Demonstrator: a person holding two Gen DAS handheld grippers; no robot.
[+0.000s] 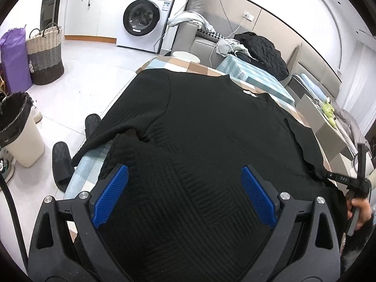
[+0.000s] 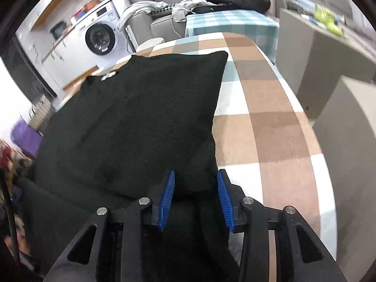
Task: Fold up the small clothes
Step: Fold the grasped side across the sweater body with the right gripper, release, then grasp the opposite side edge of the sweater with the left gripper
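My left gripper (image 1: 184, 193) wide over black sweater (image 1: 199, 127); right gripper (image 2: 195, 199) narrowed around its five-o'clock hem, unclear if pinched; next, fold.

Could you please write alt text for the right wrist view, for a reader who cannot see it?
The right hand-held gripper, jaws partly closed, straddles the near edge of a black sweater spread on a checked tablecloth. A washing machine stands behind.
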